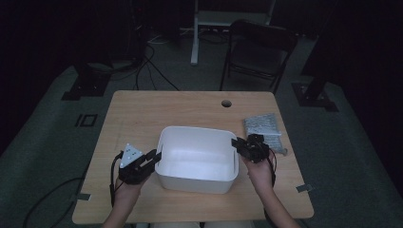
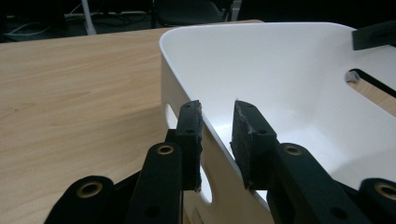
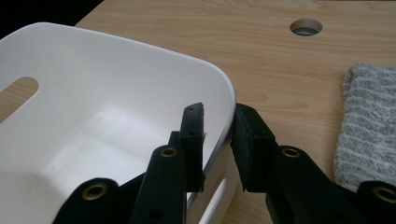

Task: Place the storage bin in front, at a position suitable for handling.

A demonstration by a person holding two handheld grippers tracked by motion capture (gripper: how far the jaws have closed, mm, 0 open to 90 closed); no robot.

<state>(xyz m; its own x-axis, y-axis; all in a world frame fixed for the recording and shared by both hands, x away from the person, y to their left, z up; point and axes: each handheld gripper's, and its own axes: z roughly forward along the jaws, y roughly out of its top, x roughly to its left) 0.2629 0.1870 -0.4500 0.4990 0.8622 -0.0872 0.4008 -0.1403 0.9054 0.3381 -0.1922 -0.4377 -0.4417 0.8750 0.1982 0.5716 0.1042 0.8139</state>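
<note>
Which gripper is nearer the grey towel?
Right. The right gripper straddles the white bin's rim just beside the grey towel; the left gripper straddles the bin's opposite rim.

My work surface is a light wooden table with a round cable hole near its far edge. A white tub sits on its middle, and a grey towel lies just right of it.
</note>
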